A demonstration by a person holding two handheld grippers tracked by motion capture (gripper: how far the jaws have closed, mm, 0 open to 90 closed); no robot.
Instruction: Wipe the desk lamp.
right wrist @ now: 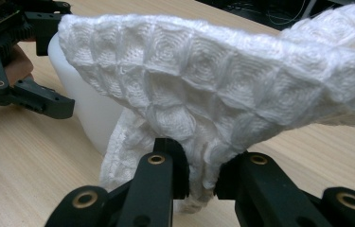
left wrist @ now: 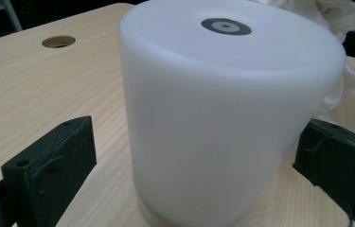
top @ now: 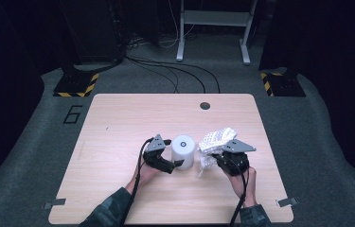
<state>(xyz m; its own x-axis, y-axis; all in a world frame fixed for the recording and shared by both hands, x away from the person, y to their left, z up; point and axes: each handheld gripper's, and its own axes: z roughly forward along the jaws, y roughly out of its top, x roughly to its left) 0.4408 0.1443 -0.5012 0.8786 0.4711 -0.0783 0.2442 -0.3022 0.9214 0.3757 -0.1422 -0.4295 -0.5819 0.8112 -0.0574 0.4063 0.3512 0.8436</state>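
A white, smooth cylinder (top: pixel 183 150) with a small dark ring on its top stands upright near the middle of the wooden table (top: pixel 118 123). My left gripper (top: pixel 175 152) comes at it from the left. In the left gripper view the cylinder (left wrist: pixel 222 118) stands between the open jaws (left wrist: pixel 194 161); the left pad (left wrist: pixel 52 161) is clear of it and the right pad (left wrist: pixel 341 161) is close to its side. My right gripper (right wrist: pixel 203 182) is shut on a white waffle-weave cloth (right wrist: pixel 213 80), which drapes up against the cylinder (right wrist: pixel 92 118). From above, the cloth (top: pixel 217 138) is bunched just right of the cylinder, above the right gripper (top: pixel 216 160).
A round cable hole (top: pixel 205 105) sits near the table's far edge. Beyond the table are floor cables (top: pixel 175 71), a white stand frame (top: pixel 213 28) and two bases marked with yellow-black tape (top: pixel 75 85). Bare wood lies to the left and at the front.
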